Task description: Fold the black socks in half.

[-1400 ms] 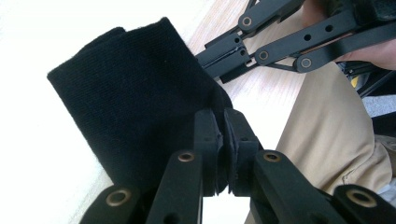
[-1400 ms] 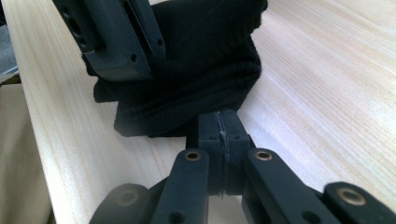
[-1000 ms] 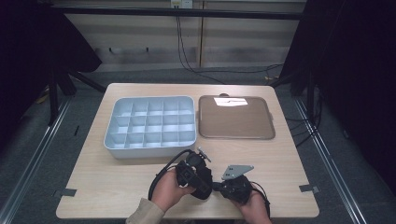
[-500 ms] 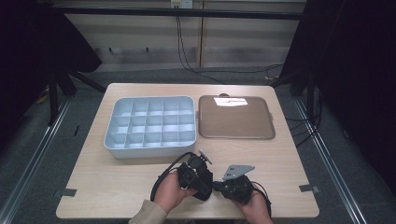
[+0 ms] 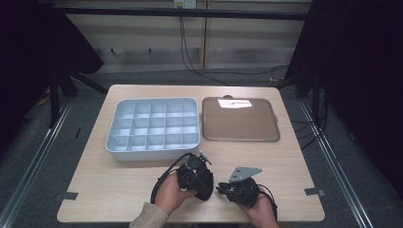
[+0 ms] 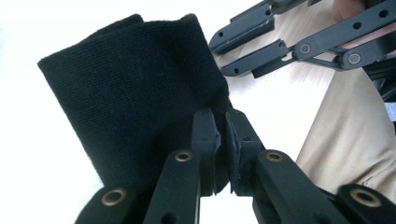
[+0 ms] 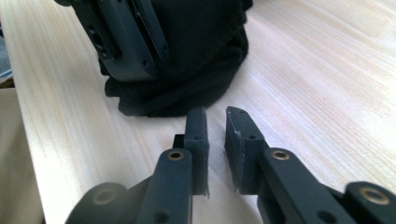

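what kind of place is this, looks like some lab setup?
Probably a recording lab or test bay: a bare wooden table with a compartment tray, dark curtains at the sides, floor rails, and handheld grippers, the left gripper clamping a black cloth.

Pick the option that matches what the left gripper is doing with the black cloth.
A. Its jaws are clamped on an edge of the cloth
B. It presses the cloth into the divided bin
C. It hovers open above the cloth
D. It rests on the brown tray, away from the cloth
A: in the left gripper view, the left gripper has its jaws closed on an edge of the black cloth, near the table's front edge.
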Action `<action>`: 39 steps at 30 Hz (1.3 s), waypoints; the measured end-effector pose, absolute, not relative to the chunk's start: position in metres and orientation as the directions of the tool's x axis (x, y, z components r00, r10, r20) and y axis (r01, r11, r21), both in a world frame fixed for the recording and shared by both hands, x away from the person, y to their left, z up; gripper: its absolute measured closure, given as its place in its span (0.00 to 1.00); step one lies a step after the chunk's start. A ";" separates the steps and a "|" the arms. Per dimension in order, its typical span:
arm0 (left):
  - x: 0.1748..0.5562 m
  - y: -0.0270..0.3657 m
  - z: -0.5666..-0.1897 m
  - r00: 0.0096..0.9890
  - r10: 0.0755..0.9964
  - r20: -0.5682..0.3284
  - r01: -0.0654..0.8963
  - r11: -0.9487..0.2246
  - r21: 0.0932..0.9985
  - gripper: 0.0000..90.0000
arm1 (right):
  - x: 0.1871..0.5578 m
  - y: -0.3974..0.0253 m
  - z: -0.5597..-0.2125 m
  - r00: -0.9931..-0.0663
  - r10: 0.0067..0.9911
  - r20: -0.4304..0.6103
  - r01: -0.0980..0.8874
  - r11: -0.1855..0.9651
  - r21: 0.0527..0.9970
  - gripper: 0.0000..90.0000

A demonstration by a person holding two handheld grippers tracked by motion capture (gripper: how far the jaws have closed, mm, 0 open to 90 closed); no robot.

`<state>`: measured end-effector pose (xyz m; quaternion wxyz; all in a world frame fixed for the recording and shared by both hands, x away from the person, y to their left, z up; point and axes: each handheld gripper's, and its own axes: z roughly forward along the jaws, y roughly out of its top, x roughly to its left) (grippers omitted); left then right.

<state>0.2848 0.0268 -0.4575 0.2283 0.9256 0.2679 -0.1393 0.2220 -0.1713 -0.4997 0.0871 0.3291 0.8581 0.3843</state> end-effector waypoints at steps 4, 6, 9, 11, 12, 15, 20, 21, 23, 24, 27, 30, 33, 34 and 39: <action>0.286 0.030 -0.457 0.819 0.438 -0.371 0.560 -0.753 0.346 0.92 | 0.223 -0.172 -0.501 -0.764 0.637 0.100 0.499 0.487 0.717 0.82; 0.287 0.031 -0.457 0.821 0.436 -0.368 0.556 -0.756 0.345 0.92 | 0.223 -0.172 -0.501 -0.760 0.642 0.098 0.502 0.485 0.716 0.80; 0.288 0.034 -0.456 0.817 0.443 -0.370 0.563 -0.752 0.343 0.91 | 0.223 -0.174 -0.502 -0.756 0.647 0.098 0.505 0.482 0.716 0.77; 0.288 0.035 -0.457 0.815 0.444 -0.372 0.565 -0.750 0.343 0.91 | 0.223 -0.174 -0.502 -0.747 0.658 0.098 0.511 0.474 0.717 0.73; 0.288 0.036 -0.457 0.813 0.445 -0.375 0.568 -0.748 0.343 0.91 | 0.224 -0.175 -0.502 -0.744 0.661 0.097 0.513 0.472 0.717 0.72; 0.288 0.037 -0.457 0.807 0.450 -0.381 0.576 -0.743 0.341 0.91 | 0.224 -0.175 -0.502 -0.743 0.662 0.096 0.511 0.468 0.721 0.69; 0.289 0.038 -0.457 0.811 0.446 -0.378 0.571 -0.747 0.342 0.91 | 0.224 -0.174 -0.503 -0.743 0.663 0.093 0.508 0.468 0.723 0.65; 0.289 0.039 -0.457 0.811 0.444 -0.381 0.569 -0.748 0.341 0.91 | 0.224 -0.174 -0.503 -0.743 0.662 0.093 0.507 0.467 0.724 0.63; 0.289 0.039 -0.458 0.811 0.446 -0.379 0.570 -0.747 0.342 0.91 | 0.224 -0.174 -0.503 -0.743 0.663 0.091 0.505 0.466 0.727 0.60; 0.288 0.039 -0.459 0.813 0.442 -0.379 0.568 -0.748 0.344 0.91 | 0.224 -0.174 -0.503 -0.742 0.664 0.091 0.505 0.464 0.728 0.59; 0.288 0.041 -0.461 0.812 0.437 -0.387 0.569 -0.742 0.354 0.91 | 0.224 -0.175 -0.503 -0.738 0.668 0.092 0.508 0.461 0.728 0.57; 0.287 0.041 -0.462 0.816 0.434 -0.383 0.564 -0.741 0.363 0.91 | 0.224 -0.176 -0.504 -0.738 0.668 0.091 0.506 0.460 0.730 0.55; 0.286 0.040 -0.461 0.820 0.431 -0.376 0.559 -0.743 0.368 0.87 | 0.224 -0.176 -0.504 -0.738 0.670 0.085 0.502 0.459 0.733 0.54; 0.284 0.039 -0.460 0.822 0.431 -0.371 0.557 -0.745 0.368 0.86 | 0.224 -0.177 -0.505 -0.737 0.671 0.084 0.502 0.459 0.733 0.52; 0.285 0.038 -0.457 0.811 0.439 -0.386 0.569 -0.744 0.350 0.81 | 0.225 -0.178 -0.505 -0.733 0.676 0.082 0.503 0.457 0.734 0.51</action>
